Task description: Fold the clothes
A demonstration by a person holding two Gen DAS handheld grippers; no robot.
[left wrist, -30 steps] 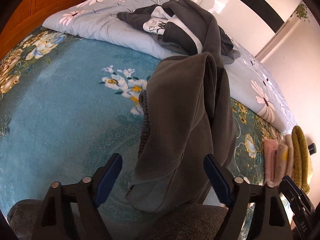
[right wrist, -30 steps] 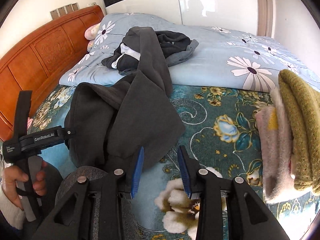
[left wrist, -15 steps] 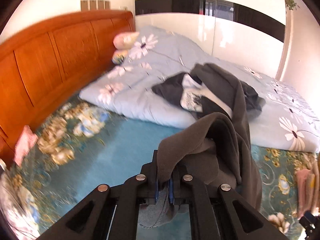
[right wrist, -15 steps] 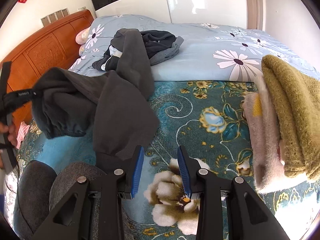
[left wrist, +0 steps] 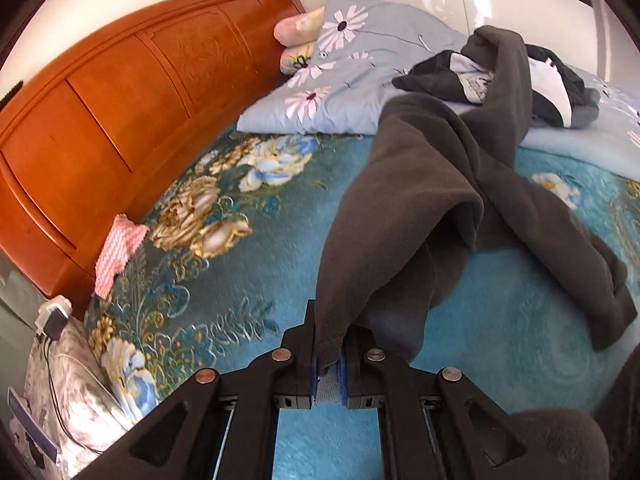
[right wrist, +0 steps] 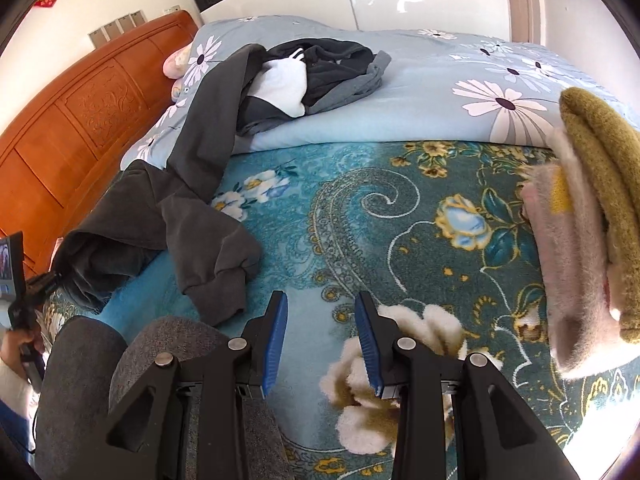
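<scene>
Dark grey trousers (left wrist: pixel 420 200) trail across the teal floral bedspread (left wrist: pixel 256 264) from a pile of dark clothes (left wrist: pixel 536 76) on the pale blue quilt. My left gripper (left wrist: pixel 329 356) is shut on the trousers' waist edge, lifting it off the bed. In the right wrist view the same trousers (right wrist: pixel 180 200) lie at the left, their free leg end crumpled on the bed. My right gripper (right wrist: pixel 322 340) stands open above the bedspread, to the right of that leg end, with nothing between its fingers. The left gripper shows there at the far left edge, held by a hand.
An orange wooden headboard (left wrist: pixel 120 112) runs along the left. A folded stack of pink and mustard knitwear (right wrist: pixel 584 240) sits on the right of the bed. The blue daisy-print quilt (right wrist: pixel 440 92) lies across the back. A pink cloth (left wrist: pixel 118 248) rests by the headboard.
The left gripper shut on the trousers' waist and pulled it left toward the headboard, stretching the garment out. The right gripper stayed open and shifted slightly.
</scene>
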